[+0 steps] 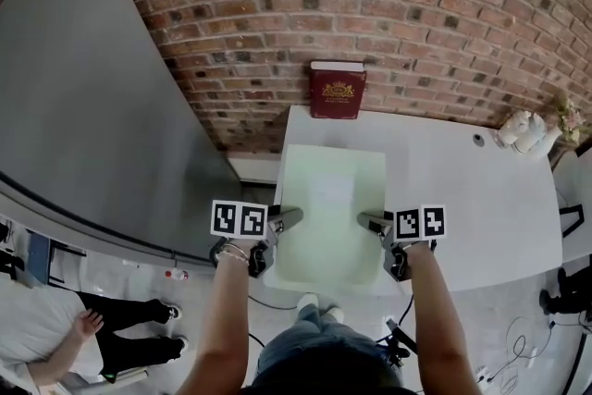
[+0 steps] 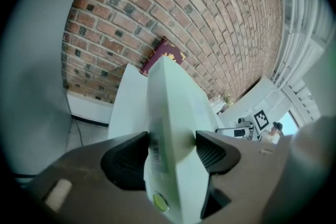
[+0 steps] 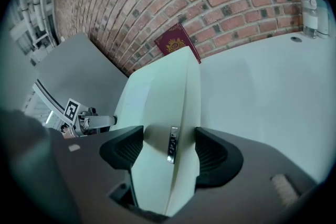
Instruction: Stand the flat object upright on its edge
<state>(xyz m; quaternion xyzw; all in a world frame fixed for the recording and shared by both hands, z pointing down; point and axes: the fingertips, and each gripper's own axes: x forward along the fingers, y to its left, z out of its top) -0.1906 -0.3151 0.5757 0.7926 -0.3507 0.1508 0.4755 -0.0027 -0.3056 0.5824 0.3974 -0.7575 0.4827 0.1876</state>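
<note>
The flat object is a pale green, book-like slab, seen broad face up over the near part of the white table. My left gripper grips its left edge and my right gripper its right edge. In the left gripper view the slab runs out from between the jaws of the left gripper, both pads pressed on its faces. The right gripper view shows the same: the slab is clamped in the right gripper. I cannot tell whether it rests on the table.
A maroon book stands upright against the brick wall at the table's far edge. A white figurine sits at the far right corner. A large grey panel fills the left side. A person sits on the floor at lower left.
</note>
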